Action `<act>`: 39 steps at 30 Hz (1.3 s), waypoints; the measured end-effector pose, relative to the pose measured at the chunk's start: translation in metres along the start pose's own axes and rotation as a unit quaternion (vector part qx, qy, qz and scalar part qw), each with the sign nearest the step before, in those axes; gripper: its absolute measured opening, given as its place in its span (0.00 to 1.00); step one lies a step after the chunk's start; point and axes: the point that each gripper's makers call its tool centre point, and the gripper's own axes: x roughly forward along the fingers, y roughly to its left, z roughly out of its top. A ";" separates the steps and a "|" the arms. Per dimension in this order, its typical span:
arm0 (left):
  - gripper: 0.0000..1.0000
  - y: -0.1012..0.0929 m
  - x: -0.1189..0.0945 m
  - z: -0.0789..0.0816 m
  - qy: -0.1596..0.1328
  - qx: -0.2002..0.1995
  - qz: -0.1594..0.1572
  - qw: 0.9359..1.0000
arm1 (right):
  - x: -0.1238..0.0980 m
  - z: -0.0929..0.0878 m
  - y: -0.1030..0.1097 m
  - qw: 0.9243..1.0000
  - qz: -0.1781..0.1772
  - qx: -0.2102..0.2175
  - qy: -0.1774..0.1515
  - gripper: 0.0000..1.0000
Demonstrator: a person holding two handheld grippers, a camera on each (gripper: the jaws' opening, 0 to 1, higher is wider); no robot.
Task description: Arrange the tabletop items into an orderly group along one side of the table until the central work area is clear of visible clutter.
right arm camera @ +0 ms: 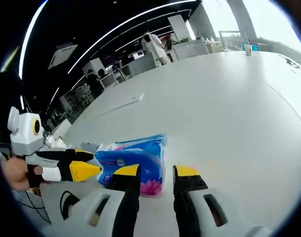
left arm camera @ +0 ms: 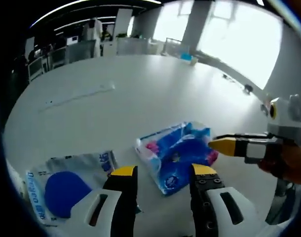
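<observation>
White table [left arm camera: 140, 84]: blue tissue pack [left arm camera: 177, 155], blue-disc packet [left arm camera: 66, 185]. My left tongs [left arm camera: 163, 175] apart, my right tongs [right arm camera: 158, 174] apart, both empty beside the tissue pack.

Wide bare table [left arm camera: 155, 89] beyond, tissue pack [left arm camera: 177, 155] and blue-disc bag [left arm camera: 66, 185] blocking near edge

I'm in an open-plan office/lab, by the look of it. Big white table [right arm camera: 229, 89] fills centre of both views. Upper left of right gripper view: long ceiling light strips [right arm camera: 140, 19], rows of desks w/ equipment [right arm camera: 91, 84], a person in a white coat [right arm camera: 151, 47]. Upper right of left gripper view: large bright windows [left arm camera: 239, 39] btwn pillars.
</observation>
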 end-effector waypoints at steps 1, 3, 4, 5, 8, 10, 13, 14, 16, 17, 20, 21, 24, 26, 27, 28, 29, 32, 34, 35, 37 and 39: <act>0.30 0.000 0.001 0.000 0.002 0.001 0.000 1.000 | 0.000 0.000 0.002 1.000 0.002 0.001 0.001 0.20; 0.22 0.002 0.004 -0.003 0.015 0.009 0.001 1.000 | 0.004 -0.003 0.001 1.000 0.005 0.002 0.005 0.16; 0.20 0.003 0.004 -0.003 0.016 0.022 0.004 1.000 | 0.006 -0.007 0.000 1.000 0.006 -0.002 0.015 0.14; 0.17 0.005 0.004 -0.003 0.018 0.035 0.011 0.999 | 0.006 -0.008 0.000 1.000 0.005 -0.003 0.017 0.13; 0.00 0.007 0.002 -0.005 0.018 0.037 0.021 0.999 | 0.007 -0.012 0.000 1.000 0.010 0.001 0.018 0.03; 0.00 0.009 0.001 -0.006 0.018 0.037 0.029 0.999 | 0.006 -0.016 -0.004 1.000 -0.003 -0.004 0.027 0.00; 0.00 0.009 0.001 -0.006 0.020 0.028 0.028 0.999 | 0.004 -0.015 -0.003 1.000 0.002 0.008 0.020 0.00; 0.00 0.009 0.000 -0.005 0.018 0.028 0.030 0.999 | 0.003 -0.014 -0.002 1.000 0.002 0.005 0.019 0.00; 0.00 0.009 -0.003 -0.002 0.013 0.028 0.034 0.999 | 0.003 -0.011 0.002 1.000 0.007 0.001 0.015 0.00; 0.00 0.010 -0.004 -0.001 0.012 0.029 0.038 0.999 | 0.004 -0.009 0.002 1.000 0.008 0.000 0.012 0.00; 0.00 0.013 -0.008 -0.003 0.015 0.019 0.045 0.999 | 0.006 -0.005 0.008 1.000 0.011 -0.002 0.010 0.00; 0.00 0.016 -0.010 -0.004 0.015 0.016 0.050 0.999 | 0.007 -0.004 0.010 1.000 0.013 -0.003 0.010 0.00; 0.00 0.020 -0.014 -0.005 0.015 0.020 0.058 0.998 | 0.009 -0.005 0.016 1.000 0.018 -0.004 0.010 0.00; 0.00 0.023 -0.015 -0.005 0.015 0.021 0.060 0.998 | 0.010 -0.007 0.018 1.000 0.019 -0.006 0.012 0.00; 0.00 0.025 -0.014 -0.005 0.015 0.023 0.061 0.998 | 0.010 -0.008 0.019 1.000 0.020 -0.005 0.012 0.00; 0.00 0.027 -0.014 -0.005 0.016 0.024 0.061 0.998 | 0.010 -0.009 0.020 1.000 0.021 -0.004 0.013 0.00; 0.00 0.028 -0.014 -0.005 0.016 0.024 0.061 0.998 | 0.010 -0.009 0.020 1.000 0.021 -0.003 0.014 0.00; 0.00 0.029 -0.015 -0.007 0.020 0.021 0.063 0.998 | 0.011 -0.015 0.021 1.000 0.025 0.000 0.019 0.00; 0.00 0.028 -0.014 -0.011 0.025 0.022 0.061 0.998 | 0.012 -0.019 0.020 0.999 0.024 -0.001 0.023 0.00; 0.00 0.028 -0.013 -0.013 0.026 0.023 0.061 0.997 | 0.012 -0.021 0.020 0.999 0.024 0.001 0.025 0.00; 0.00 0.028 -0.013 -0.015 0.030 0.019 0.062 0.997 | 0.013 -0.026 0.017 0.999 0.026 0.003 0.029 0.00; 0.00 0.027 -0.012 -0.017 0.029 0.019 0.061 0.998 | 0.013 -0.027 0.016 0.999 0.028 0.004 0.029 0.00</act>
